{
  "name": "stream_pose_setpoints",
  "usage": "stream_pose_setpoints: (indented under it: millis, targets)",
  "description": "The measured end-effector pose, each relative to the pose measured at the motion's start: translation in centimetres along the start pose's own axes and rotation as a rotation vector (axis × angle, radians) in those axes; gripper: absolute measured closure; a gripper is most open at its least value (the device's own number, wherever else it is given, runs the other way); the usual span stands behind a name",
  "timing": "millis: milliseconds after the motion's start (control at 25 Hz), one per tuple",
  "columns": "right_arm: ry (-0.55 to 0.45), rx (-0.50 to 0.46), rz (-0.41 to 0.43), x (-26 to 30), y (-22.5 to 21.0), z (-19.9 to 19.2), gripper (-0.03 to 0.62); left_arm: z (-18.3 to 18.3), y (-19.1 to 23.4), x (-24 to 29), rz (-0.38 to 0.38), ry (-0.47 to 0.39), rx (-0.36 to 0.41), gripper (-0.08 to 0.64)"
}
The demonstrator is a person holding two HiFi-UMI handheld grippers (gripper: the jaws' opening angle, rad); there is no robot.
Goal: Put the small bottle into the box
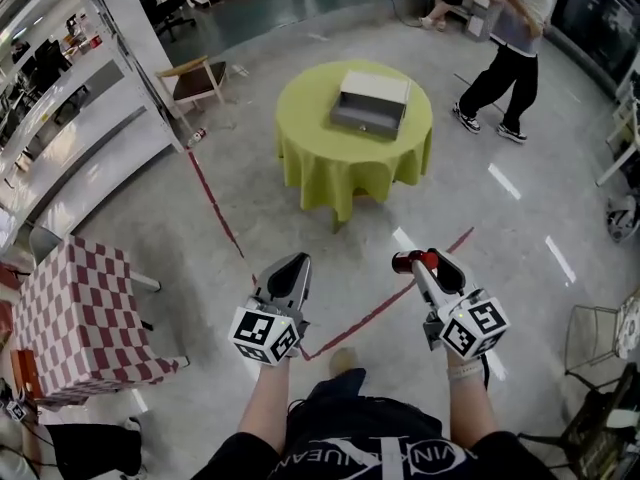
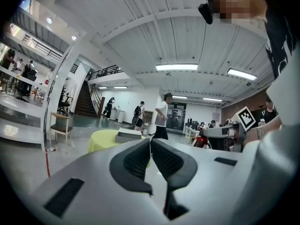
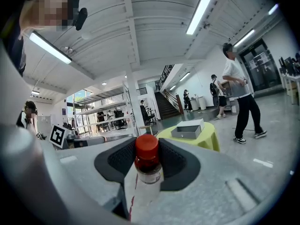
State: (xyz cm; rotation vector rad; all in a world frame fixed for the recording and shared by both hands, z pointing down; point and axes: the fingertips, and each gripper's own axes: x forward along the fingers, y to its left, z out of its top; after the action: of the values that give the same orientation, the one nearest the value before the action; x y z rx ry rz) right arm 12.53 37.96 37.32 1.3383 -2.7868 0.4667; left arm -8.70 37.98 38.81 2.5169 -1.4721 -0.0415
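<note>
- holding the small bottle [image 3: 147, 168] is the right gripper [image 1: 424, 264]. its pads are pinched on the bottle just behind the red cap, and the cap pokes out past the tips
- in the head view that pair sits lower right of centre, roughly level. only the red cap end of the bottle really shows there
- left gripper [image 1: 288, 271] is lower left of centre, jaws pressed together with nothing between them, so it's just along for the ride
- the box [image 1: 371, 103] sits open-topped on the round green counter [image 1: 300, 163] in the upper middle of the head view, well apart from both grippers with bare floor between
- my guess on handling: it looks like a clear plastic bottle, so light, smooth and round, and the thin wall probably gives a bit if squeezed hard
- the stiffest spot should be the shoulder right under the cap, which is about where it's held now, so i'd keep that grip
- with most of the body behind the pads it could pivot or slide, so steady pressure and a low release over the box seem wise
</note>
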Motion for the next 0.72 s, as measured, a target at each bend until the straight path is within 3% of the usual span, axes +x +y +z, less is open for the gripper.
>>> stream_pose_setpoints:
  millis: [360,720]
  targets:
    - [0.02,0.06,-0.037,3.0,-0.8,-0.9,0.443,-0.9,3.6,1.3,-0.008,0.022,-0.033,0.54]
    - [0.044,0.076,0.014,7.9,-0.6,-1.3,0.443,-2.1,7.9,0.6,0.078,0.034,-0.07,0.54]
